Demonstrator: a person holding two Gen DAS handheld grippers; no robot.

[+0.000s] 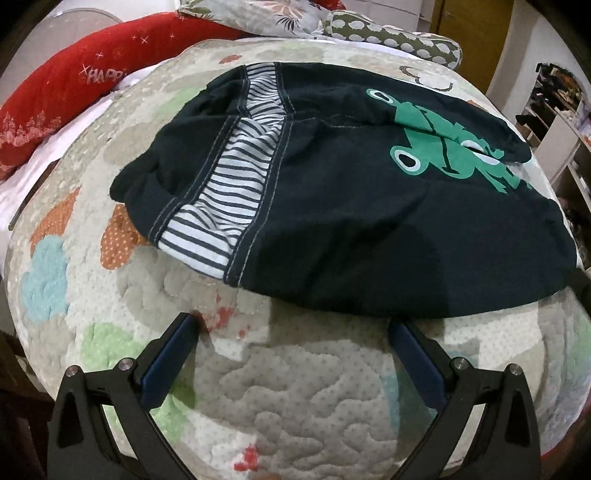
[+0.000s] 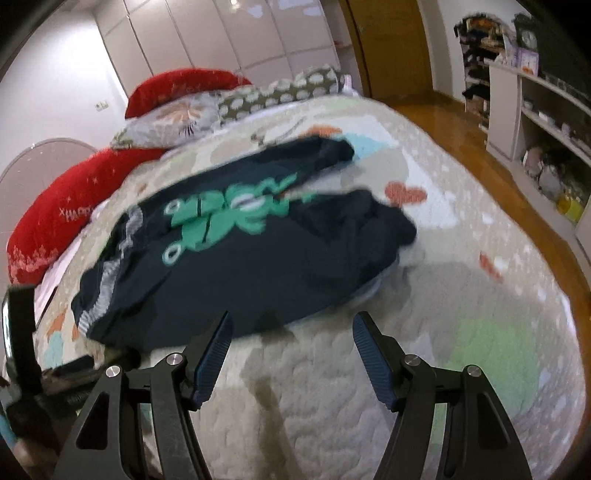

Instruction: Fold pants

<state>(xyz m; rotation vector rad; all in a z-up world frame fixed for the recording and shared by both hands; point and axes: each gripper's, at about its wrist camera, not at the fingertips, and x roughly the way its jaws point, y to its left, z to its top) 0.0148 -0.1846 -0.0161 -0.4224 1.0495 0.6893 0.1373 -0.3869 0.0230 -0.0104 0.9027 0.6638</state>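
Dark navy pants with a striped side panel and a green frog print lie loosely doubled on a quilted bed cover. My left gripper stands open just short of the pants' near edge, its right fingertip close under that edge, with nothing between the pads. In the right wrist view the same pants lie spread ahead, blurred. My right gripper is open too, its left fingertip at the pants' near hem, its right one over bare quilt. The other gripper's black body shows at the far left.
Red pillows and patterned cushions lie at the head of the bed. Right of the bed are a wooden floor and white shelves packed with small items. White wardrobe doors stand behind.
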